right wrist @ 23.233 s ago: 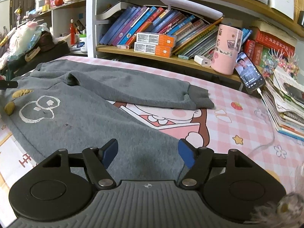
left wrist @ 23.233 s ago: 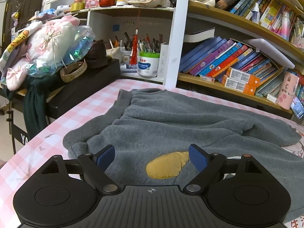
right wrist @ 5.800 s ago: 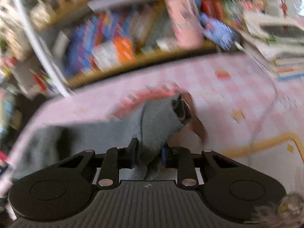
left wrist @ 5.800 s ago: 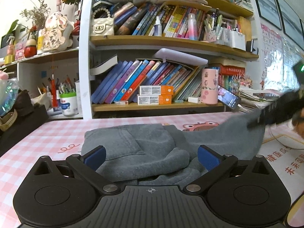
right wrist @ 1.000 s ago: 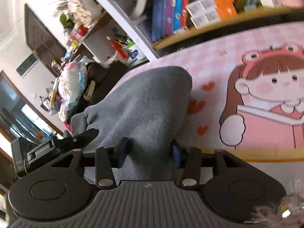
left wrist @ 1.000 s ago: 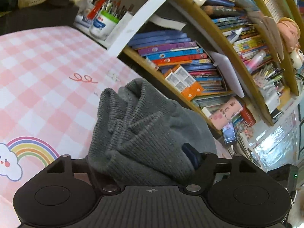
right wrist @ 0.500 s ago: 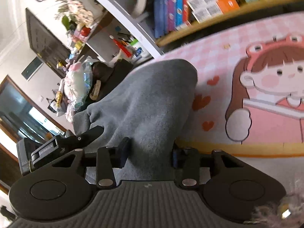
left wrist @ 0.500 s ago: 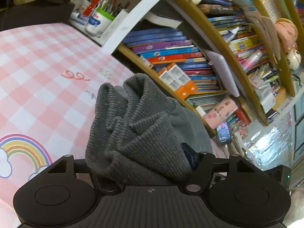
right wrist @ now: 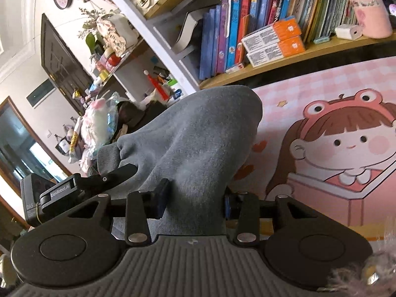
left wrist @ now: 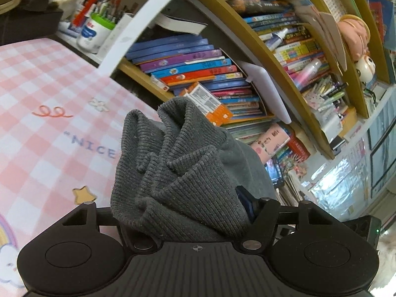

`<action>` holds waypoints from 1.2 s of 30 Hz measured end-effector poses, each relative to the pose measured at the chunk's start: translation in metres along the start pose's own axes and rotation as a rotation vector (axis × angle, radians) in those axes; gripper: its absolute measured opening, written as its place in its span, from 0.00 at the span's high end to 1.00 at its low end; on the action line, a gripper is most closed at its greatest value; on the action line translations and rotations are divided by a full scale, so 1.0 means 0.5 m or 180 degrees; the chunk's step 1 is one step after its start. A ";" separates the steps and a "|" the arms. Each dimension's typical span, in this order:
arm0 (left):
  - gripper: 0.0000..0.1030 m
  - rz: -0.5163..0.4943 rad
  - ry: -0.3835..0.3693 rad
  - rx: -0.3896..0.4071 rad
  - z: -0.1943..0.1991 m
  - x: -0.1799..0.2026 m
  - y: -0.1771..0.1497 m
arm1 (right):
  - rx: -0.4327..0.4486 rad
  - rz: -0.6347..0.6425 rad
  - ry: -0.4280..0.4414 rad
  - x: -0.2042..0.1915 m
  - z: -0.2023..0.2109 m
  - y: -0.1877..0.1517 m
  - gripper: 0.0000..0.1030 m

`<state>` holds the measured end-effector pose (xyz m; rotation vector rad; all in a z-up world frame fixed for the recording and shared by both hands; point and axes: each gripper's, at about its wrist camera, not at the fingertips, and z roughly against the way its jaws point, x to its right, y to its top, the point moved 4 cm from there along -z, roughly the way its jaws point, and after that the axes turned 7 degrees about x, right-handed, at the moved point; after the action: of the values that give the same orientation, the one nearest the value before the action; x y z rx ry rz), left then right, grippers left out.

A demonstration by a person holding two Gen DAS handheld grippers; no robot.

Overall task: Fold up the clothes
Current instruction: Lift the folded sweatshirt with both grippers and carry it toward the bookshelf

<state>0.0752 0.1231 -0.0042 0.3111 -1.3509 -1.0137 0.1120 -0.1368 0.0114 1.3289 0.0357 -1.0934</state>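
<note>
The grey sweatshirt (left wrist: 178,173) is bunched and lifted off the pink checked table mat (left wrist: 44,113). My left gripper (left wrist: 188,212) is shut on its ribbed hem, which piles up between the jaws. My right gripper (right wrist: 195,203) is shut on another thick fold of the same sweatshirt (right wrist: 198,133), held above the mat with the cartoon girl print (right wrist: 346,148). The left gripper body (right wrist: 74,188) shows at the left of the right wrist view, gripping the cloth beside mine.
A bookshelf full of books (left wrist: 203,69) runs along the back edge of the table. A pen pot (left wrist: 94,29) stands at the back left. A pink tumbler (right wrist: 366,7) and orange boxes (right wrist: 274,42) sit on the lower shelf. A cluttered side table (right wrist: 99,123) stands at the left.
Both grippers have risen a little and tilted with the sweatshirt still held. The cloth hangs higher off the mat than a second ago.
</note>
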 end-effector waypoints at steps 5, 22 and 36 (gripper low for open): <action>0.36 -0.0079 -0.0044 -0.0048 -0.035 0.016 0.012 | 0.0038 0.0008 -0.0056 0.019 0.003 0.024 0.63; 0.36 -0.0233 -0.0155 -0.0149 -0.200 0.038 0.074 | 0.0234 -0.0070 -0.0221 0.114 -0.043 0.130 0.63; 0.36 -0.0274 -0.0163 -0.0177 -0.351 0.018 0.119 | 0.0331 -0.0248 -0.0334 0.210 -0.125 0.212 0.63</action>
<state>0.2573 0.0880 -0.0001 0.3055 -1.3623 -1.1356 0.2707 -0.1681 0.0098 1.3703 -0.0479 -1.2440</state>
